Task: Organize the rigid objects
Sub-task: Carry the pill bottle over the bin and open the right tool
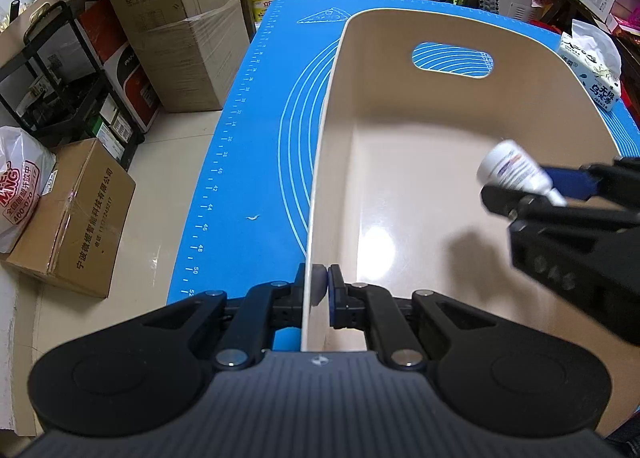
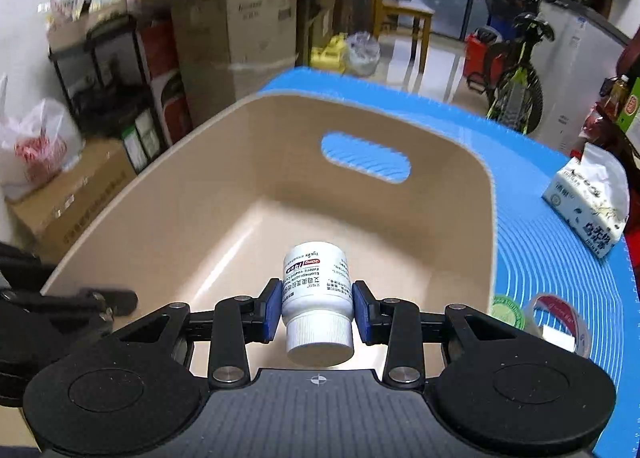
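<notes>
Left gripper (image 1: pixel 316 284) jaws pinching beige bin (image 1: pixel 320 194) wall, right gripper (image 2: pixel 316 310) jaws holding white bottle (image 2: pixel 316 290) over bin

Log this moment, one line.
left hand-held gripper: clamped on bin wall | right hand-held gripper: holds pill bottle above bin | bin: empty

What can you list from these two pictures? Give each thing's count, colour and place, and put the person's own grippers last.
bin: one, beige, empty, on the mat
mat: one, blue, under the bin
bottle: one, white, above the bin's inside
tissue pack: one, white, on the mat right of the bin
tape roll: one, clear with red print, right of the bin
left gripper: black, clamped on the bin's wall
right gripper: black, clamped on the bottle
</notes>
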`<state>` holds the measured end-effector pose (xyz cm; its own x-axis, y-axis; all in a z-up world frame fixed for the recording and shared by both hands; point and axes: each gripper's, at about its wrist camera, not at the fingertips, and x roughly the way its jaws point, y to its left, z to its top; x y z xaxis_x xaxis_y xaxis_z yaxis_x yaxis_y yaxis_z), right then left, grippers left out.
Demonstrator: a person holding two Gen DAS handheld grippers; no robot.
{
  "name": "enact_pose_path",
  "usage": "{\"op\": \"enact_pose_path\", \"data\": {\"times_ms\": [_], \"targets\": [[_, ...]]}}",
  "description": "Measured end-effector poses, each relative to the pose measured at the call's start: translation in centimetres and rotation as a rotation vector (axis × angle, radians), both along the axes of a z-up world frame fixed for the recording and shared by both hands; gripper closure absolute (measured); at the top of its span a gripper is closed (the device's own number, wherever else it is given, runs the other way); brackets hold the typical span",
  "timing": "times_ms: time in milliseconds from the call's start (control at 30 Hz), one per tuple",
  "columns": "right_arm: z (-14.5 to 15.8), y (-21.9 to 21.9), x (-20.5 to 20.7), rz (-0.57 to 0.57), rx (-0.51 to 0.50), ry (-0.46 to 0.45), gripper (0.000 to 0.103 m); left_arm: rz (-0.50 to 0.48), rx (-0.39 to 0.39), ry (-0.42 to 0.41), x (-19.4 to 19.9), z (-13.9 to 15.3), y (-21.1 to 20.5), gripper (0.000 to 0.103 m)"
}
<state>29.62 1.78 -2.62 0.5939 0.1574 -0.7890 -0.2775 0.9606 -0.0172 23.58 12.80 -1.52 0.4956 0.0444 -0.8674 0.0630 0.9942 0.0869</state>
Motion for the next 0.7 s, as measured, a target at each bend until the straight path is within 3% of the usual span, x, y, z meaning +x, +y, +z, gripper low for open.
{"op": "enact_pose_path", "data": {"times_ms": [133, 333, 533, 700], "targets": [[-1.1, 0.3, 1.0, 0.008, -0.031, 0.108, 0.059, 0.000, -0.001, 0.000, 0.0, 0.0, 0.0, 0.093], [-1.8, 0.9, 1.1, 0.021, -0.068, 0.168, 0.057, 0.000, 0.000, 0.000, 0.0, 0.0, 0.0, 0.093], [-1.2, 0.3, 0.8, -0.004, -0.027, 0.136, 0.043, 0.000, 0.000, 0.000, 0.0, 0.0, 0.0, 0.093], [0.3, -0.8, -0.6, 0.007, 0.019, 0.040, 0.042, 0.002, -0.002, 0.002, 0.0, 0.0, 0.2, 0.093]]}}
